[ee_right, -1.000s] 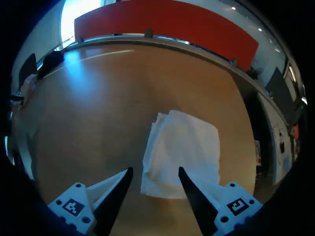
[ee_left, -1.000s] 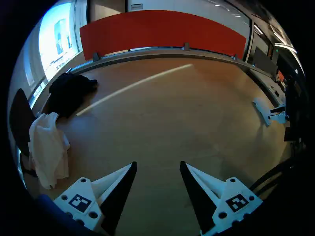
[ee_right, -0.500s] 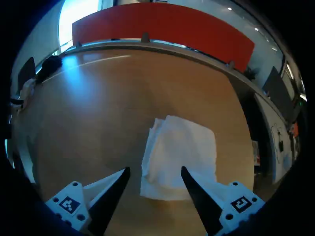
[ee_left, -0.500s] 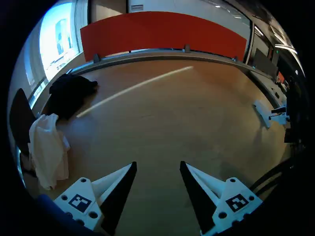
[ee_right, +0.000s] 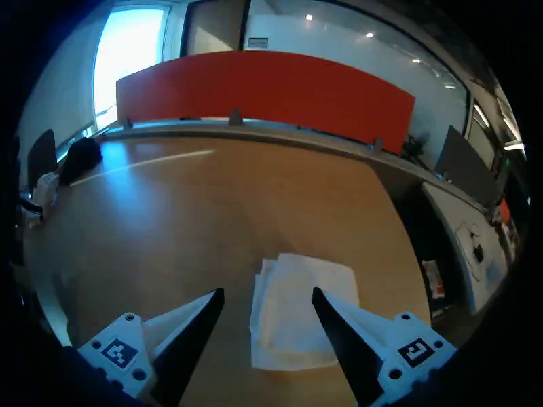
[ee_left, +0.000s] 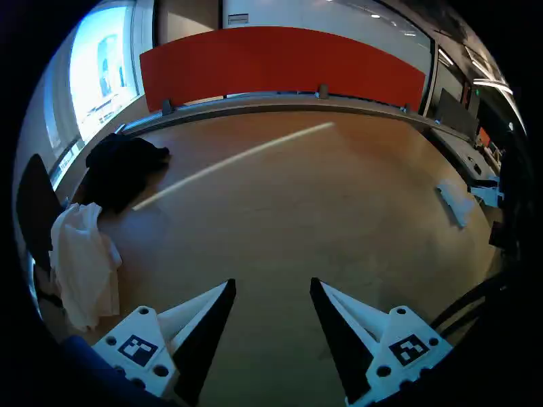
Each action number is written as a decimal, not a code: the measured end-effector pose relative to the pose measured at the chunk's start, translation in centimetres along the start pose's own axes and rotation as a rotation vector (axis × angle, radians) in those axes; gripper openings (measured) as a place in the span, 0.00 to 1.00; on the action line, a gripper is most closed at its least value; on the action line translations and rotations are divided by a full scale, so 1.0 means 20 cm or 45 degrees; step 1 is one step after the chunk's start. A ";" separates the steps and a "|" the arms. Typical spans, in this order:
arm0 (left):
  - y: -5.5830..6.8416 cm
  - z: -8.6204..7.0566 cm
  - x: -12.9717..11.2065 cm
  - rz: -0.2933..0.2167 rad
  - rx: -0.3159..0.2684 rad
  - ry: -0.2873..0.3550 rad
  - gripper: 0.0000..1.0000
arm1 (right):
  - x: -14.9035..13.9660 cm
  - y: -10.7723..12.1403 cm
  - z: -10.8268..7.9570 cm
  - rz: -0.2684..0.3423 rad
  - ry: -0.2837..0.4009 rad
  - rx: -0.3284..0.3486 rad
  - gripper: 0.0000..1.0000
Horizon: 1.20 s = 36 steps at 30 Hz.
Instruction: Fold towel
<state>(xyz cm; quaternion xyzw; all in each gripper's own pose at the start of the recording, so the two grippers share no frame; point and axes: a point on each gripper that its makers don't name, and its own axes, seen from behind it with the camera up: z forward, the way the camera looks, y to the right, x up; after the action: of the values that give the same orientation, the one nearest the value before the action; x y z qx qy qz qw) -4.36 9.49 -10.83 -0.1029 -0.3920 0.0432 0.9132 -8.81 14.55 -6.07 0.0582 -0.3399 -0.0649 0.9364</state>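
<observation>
Towel [ee_right: 302, 308], white, folded into flat rectangle, lies on wooden worktop [ee_right: 170, 217]. Right gripper view shows it between spread fingers of right claw [ee_right: 267, 292], which grasps nothing. Left gripper view: left claw [ee_left: 271, 281] released too, over wood. Crumpled white cloth [ee_left: 81, 264] and black garment [ee_left: 122, 166] at worktop's left edge, red partition panel [ee_left: 285, 64] behind.

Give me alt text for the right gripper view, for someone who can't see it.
A folded white towel lies flat on a wooden table, just ahead of the open, empty right gripper. A red partition runs along the table's far edge, and a dark bundle sits at the far left.
</observation>
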 end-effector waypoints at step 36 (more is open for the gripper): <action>-0.16 -0.06 0.43 -0.108 0.062 0.352 0.81 | 0.71 -0.07 -0.17 0.152 0.589 -0.116 1.00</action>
<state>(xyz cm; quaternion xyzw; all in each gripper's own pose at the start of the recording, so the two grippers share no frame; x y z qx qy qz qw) 2.40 7.65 -4.85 -0.0690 -0.2652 -0.0004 0.9617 4.07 11.13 0.11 0.0089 -0.1160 -0.0094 0.9932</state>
